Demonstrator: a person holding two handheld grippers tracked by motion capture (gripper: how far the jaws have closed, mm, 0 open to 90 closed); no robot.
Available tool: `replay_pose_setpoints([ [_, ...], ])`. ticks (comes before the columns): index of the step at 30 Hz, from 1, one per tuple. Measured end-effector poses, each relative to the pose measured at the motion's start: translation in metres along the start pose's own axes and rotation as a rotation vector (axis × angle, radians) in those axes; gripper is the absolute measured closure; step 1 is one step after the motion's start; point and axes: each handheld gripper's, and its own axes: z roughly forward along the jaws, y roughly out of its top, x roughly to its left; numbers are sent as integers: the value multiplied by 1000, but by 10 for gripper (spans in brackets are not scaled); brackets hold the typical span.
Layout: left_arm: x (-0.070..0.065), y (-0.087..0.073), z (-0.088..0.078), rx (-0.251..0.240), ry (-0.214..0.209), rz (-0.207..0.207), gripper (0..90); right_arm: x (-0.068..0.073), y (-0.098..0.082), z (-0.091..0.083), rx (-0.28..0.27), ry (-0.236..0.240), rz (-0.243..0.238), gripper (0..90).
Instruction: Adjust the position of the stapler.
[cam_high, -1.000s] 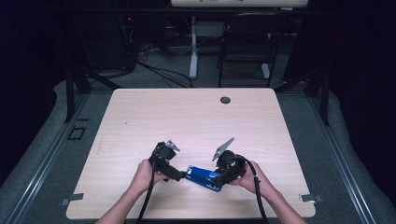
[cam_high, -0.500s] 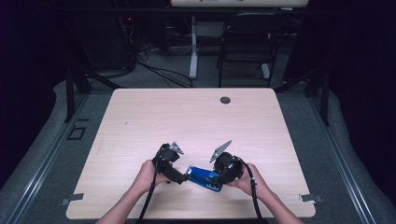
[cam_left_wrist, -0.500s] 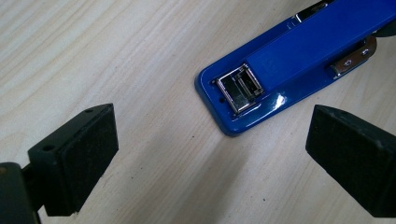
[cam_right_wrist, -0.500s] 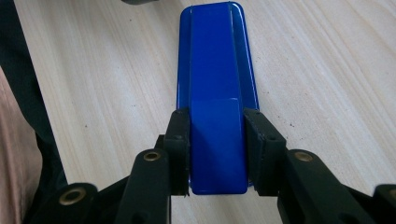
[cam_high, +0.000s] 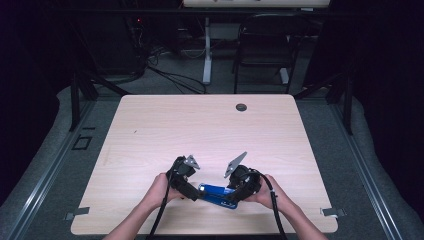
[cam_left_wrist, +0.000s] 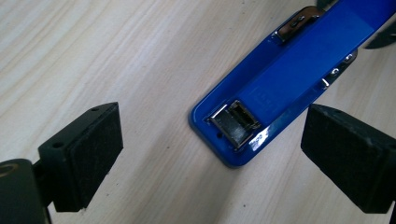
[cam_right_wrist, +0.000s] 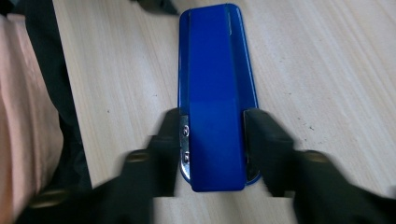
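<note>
A blue stapler (cam_high: 216, 194) lies flat on the wooden table (cam_high: 200, 130) near its front edge, between the two hands. My left gripper (cam_high: 194, 192) stands wide open at the stapler's front end (cam_left_wrist: 233, 126), whose metal anvil plate faces up, and both pads are clear of it. My right gripper (cam_high: 231, 199) straddles the stapler's rear end (cam_right_wrist: 215, 93). Its jaws have just been opening; they flank the stapler's sides closely and look blurred.
A black round grommet (cam_high: 241, 107) sits at the table's far edge. A dark chair (cam_high: 265, 45) and cables stand on the floor beyond the table. Light wood stretches left, right and far of the hands.
The left gripper has edged slightly toward the stapler's front end. The right hand and the stapler stay in place.
</note>
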Motion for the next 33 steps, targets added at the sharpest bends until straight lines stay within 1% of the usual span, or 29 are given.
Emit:
replay_pose_setpoints([
  [1, -1, 0, 1, -1, -19, 7, 71, 0, 0, -2, -6, 2, 15, 506],
  [3, -3, 1, 5, 8, -29, 18, 86, -1, 0, -9, -14, -1, 26, 485],
  [4, -5, 1, 7, 4, -35, 23, 106, -1, -1, -11, -13, 2, 35, 479],
  [5, -6, 1, 8, 3, -34, 35, 135, -1, -1, -13, 2, -6, 35, 483],
  [6, -8, 2, 9, -3, -37, 36, 149, -1, -3, -14, -4, 0, 43, 484],
  [8, -10, 2, 9, -9, -44, 49, 177, -1, -5, -16, 22, -8, 47, 496],
  [9, -11, 2, 10, -17, -42, 53, 208, -1, -6, -15, 24, 0, 59, 497],
  [10, -11, 2, 10, -23, -47, 55, 232, 0, -8, -14, 35, -3, 67, 501],
  [12, -12, 2, 11, -22, -51, 61, 265, 0, -9, -11, 57, -4, 71, 505],
  [13, -12, 2, 12, -26, -56, 61, 285, 0, -9, -11, 78, -9, 62, 517],
  [14, -12, 2, 12, -26, -56, 61, 296, -1, -9, -10, 85, -8, 63, 522],
  [15, -12, 2, 12, -24, -55, 65, 296, -1, -9, -10, 85, -8, 63, 522],
  [17, -14, 2, 14, -19, -66, 74, 338, 0, -10, -7, 92, -8, 66, 563],
  [18, -14, 2, 14, -19, -66, 74, 351, 0, -10, -7, 92, -8, 66, 563],
  [19, -15, 2, 15, -15, -63, 79, 351, -1, -10, -7, 96, -11, 61, 575],
  [20, -15, 2, 15, -15, -62, 84, 370, -2, -9, -8, 107, -21, 53, 590],
  [21, -15, 2, 15, -15, -62, 93, 374, -2, -10, -8, 104, -12, 48, 611],
  [23, -16, 1, 15, -22, -64, 97, 387, -1, -9, -8, 104, -14, 35, 646],
  [24, -16, 1, 15, -22, -63, 99, 388, 0, -9, -7, 93, -14, 34, 648],
  [25, -16, 1, 15, -22, -63, 99, 390, 0, -9, -7, 93, -14, 34, 648],
  [26, -17, 1, 15, -20, -58, 104, 390, 1, -9, -7, 92, -19, 28, 650],
  [27, -18, 1, 16, -19, -54, 110, 392, 2, -8, -8, 106, -30, 17, 652],
  [28, -21, 2, 17, -17, -41, 127, 402, 5, -7, -7, 103, -40, 9, 654],
  [29, -22, 2, 17, -17, -30, 134, 410, 5, -7, -8, 114, -49, -2, 654],
  [31, -24, 2, 18, -18, -23, 136, 426, 5, -7, -7, 104, -47, 2, 655],
  [33, -24, 2, 18, -20, -20, 131, 435, 5, -7, -8, 100, -56, -8, 655],
])
